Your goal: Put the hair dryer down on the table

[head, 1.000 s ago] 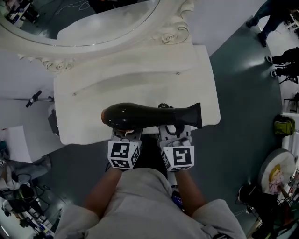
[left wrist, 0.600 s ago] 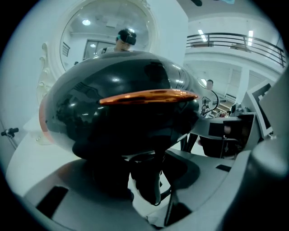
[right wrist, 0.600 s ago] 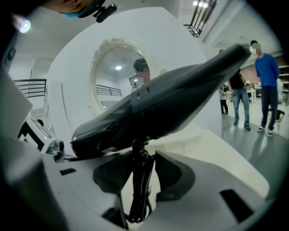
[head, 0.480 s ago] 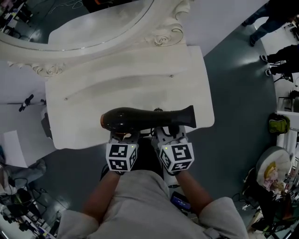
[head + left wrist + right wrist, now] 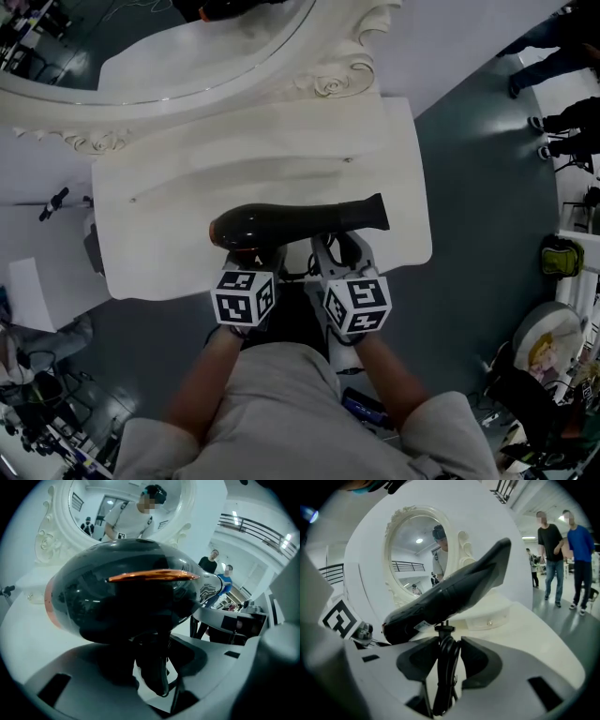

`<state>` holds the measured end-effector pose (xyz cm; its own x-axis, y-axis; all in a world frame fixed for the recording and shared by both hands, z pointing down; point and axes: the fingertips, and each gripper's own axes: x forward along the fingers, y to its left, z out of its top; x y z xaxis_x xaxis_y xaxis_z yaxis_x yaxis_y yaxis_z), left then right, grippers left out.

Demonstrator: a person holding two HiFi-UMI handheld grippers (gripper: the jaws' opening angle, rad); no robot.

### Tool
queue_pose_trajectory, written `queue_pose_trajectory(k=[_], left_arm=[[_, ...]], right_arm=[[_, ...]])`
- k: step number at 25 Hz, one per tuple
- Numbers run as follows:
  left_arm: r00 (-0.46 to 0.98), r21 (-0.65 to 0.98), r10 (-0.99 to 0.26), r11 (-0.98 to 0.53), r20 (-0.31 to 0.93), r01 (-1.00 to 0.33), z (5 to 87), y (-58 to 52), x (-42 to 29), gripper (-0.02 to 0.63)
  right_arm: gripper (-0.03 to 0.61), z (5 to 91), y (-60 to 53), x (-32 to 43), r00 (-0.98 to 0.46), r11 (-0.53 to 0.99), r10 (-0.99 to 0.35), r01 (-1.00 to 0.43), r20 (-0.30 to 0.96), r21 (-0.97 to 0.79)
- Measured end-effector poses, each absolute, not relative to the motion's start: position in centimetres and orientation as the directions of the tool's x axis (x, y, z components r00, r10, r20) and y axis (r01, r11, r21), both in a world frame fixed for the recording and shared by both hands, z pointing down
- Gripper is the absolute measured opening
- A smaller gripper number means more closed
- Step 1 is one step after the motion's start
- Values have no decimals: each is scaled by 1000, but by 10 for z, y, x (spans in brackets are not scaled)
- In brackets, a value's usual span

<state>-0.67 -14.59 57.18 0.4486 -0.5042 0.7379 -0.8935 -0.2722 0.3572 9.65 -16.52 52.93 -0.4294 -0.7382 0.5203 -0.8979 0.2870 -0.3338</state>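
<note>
left gripper (image 5: 254,257) is clamping the hair dryer (image 5: 281,222) from beneath, right gripper (image 5: 339,249) pinching its cord (image 5: 445,667) — it is hanging over the table (image 5: 187,178), seemingly not yet down.

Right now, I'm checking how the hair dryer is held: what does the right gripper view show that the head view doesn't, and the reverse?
Only the right gripper view: the right gripper with its jaws closed on the bundled black cord, the plug sticking up just under the hair dryer. Only the head view: the whole hair dryer lying crosswise over the near edge of the table, the left gripper under its round end, and the person's forearms. Both: the hair dryer, the white table and the ornate mirror.
</note>
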Motion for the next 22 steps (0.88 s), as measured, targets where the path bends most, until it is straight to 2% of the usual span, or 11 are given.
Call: queue_pose_trajectory(k=[4, 22], left_arm=[[472, 392, -461, -263, 752, -882, 580, -152, 3, 192], [418, 366, -345, -209, 840, -907, 614, -169, 1, 192]], right_arm=[[155, 539, -173, 105, -428, 269, -727, -897, 537, -352], [153, 591, -196, 107, -488, 193, -620, -854, 614, -484]])
